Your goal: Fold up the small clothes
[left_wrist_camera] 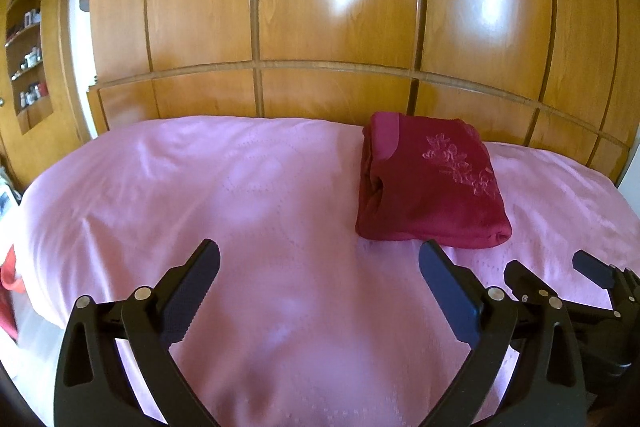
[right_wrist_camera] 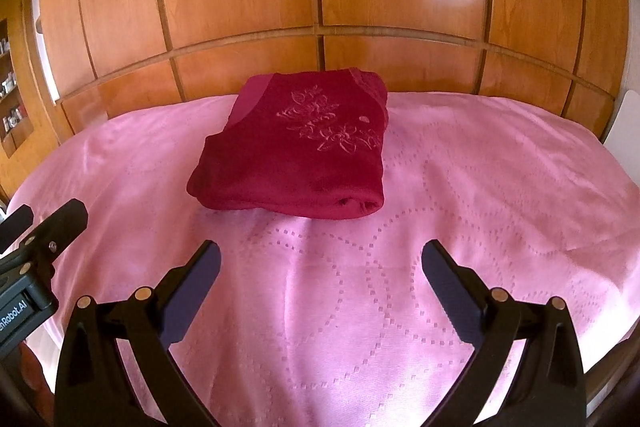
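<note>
From the left wrist, our left gripper [left_wrist_camera: 320, 291] stands wide and empty over the bed [left_wrist_camera: 200, 195]; the folded garment [left_wrist_camera: 428, 183] lies near the far edge, right of centre.

From the right wrist, our right gripper [right_wrist_camera: 320, 287] is wide too, holding nothing, the garment [right_wrist_camera: 296, 155] ahead. The fold looks done, so we judge it best to draw back without brushing it.
</note>
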